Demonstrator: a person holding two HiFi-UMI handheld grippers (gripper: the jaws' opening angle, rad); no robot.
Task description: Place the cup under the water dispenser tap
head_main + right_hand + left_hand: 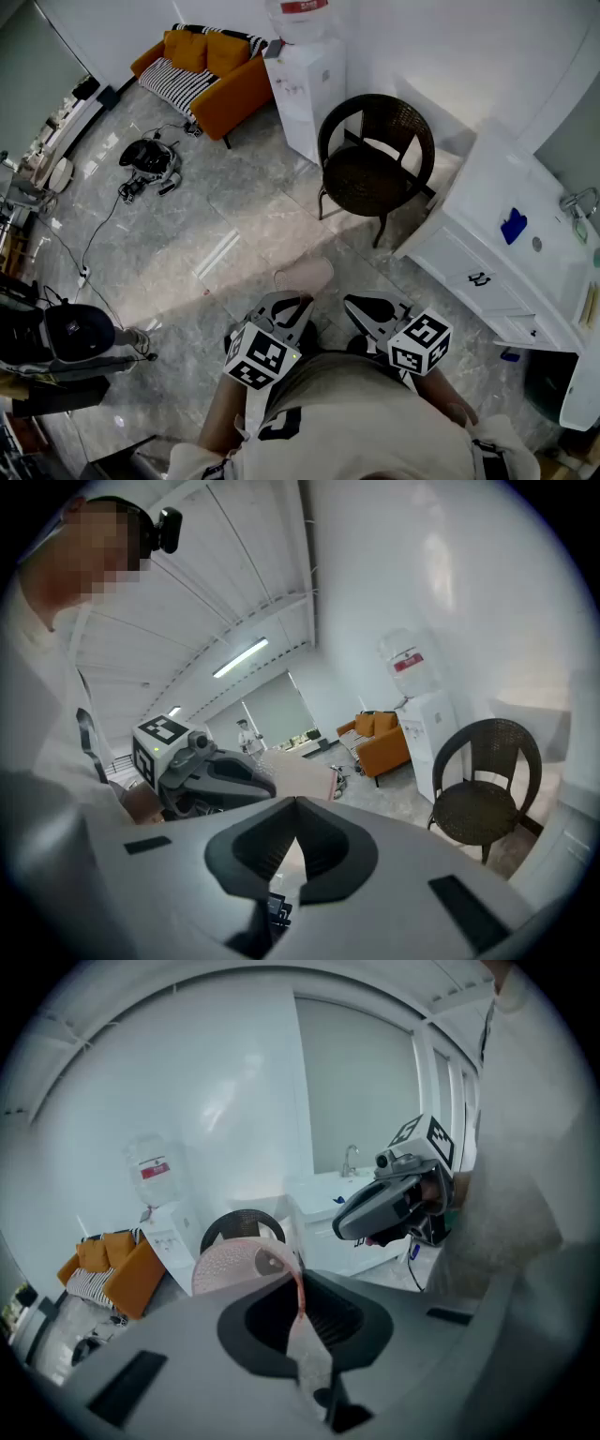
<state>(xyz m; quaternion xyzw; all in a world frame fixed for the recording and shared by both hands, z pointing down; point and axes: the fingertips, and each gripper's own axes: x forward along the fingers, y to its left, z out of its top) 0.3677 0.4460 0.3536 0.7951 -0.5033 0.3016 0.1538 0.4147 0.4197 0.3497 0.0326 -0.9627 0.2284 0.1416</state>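
A pale pink cup (pixel 302 276) is held low in front of me, and my left gripper (pixel 295 298) is shut on its wall. In the left gripper view the cup (pixel 239 1265) lies on its side, its rim pinched between the jaws of the left gripper (pixel 300 1302). My right gripper (pixel 361 305) hangs beside it with the jaw tips together and nothing between them; its own view shows the right gripper (pixel 295 803) just short of the cup (pixel 305 778). The white water dispenser (pixel 305 84) with its bottle stands far off against the wall.
A dark wicker chair (pixel 375 155) stands right of the dispenser. An orange sofa (pixel 211 70) is to its left. A white cabinet with a sink (pixel 506 253) runs along the right. A small floor machine (pixel 150 159) and cables lie at the left.
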